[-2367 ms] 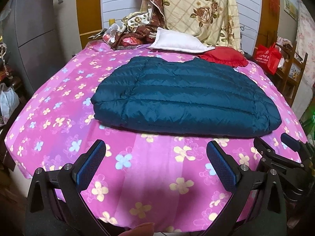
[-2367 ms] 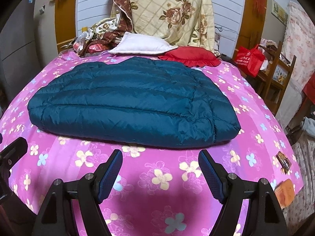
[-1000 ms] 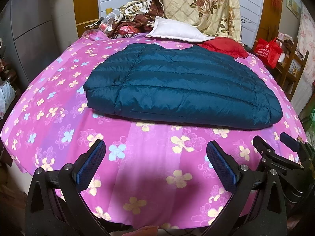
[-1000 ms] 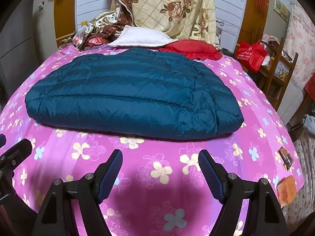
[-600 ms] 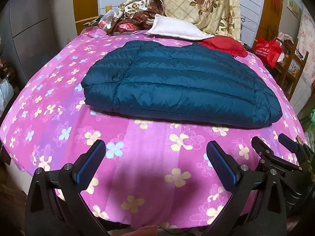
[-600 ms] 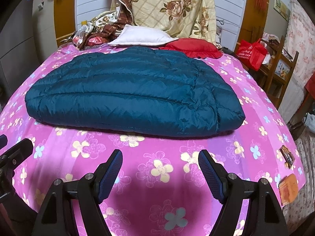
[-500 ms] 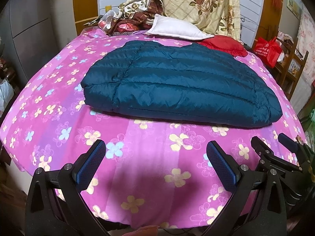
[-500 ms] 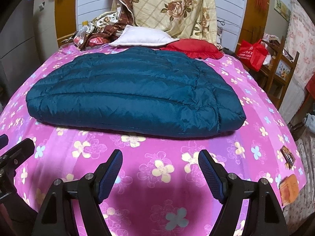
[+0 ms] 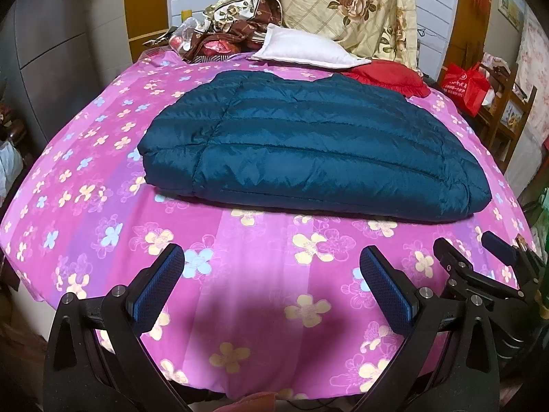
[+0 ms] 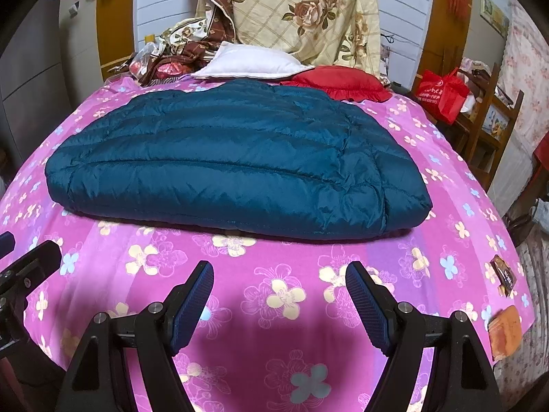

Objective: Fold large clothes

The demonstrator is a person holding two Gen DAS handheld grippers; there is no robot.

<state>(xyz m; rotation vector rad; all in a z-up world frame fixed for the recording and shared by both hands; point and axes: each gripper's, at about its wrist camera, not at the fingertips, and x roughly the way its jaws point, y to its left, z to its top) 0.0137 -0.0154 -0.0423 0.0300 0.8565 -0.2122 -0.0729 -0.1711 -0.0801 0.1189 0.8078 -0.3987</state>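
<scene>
Jacket [image 9: 308,151] lies on the bed [image 9: 103,185] in a neat doubled-over slab — folding looks about done — and both my tongs, left [image 9: 271,281] and right [image 10: 279,300], hang apart, empty, short of it.

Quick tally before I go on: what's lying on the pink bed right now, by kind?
Teal puffer jacket, folded flat: 1
Pillows: 2, one white pillow and one red pillow
Heap of brown patterned cloth at the far left corner: 1
Total: 4
Both grippers hover short of the jacket, jaws open and empty.
</scene>
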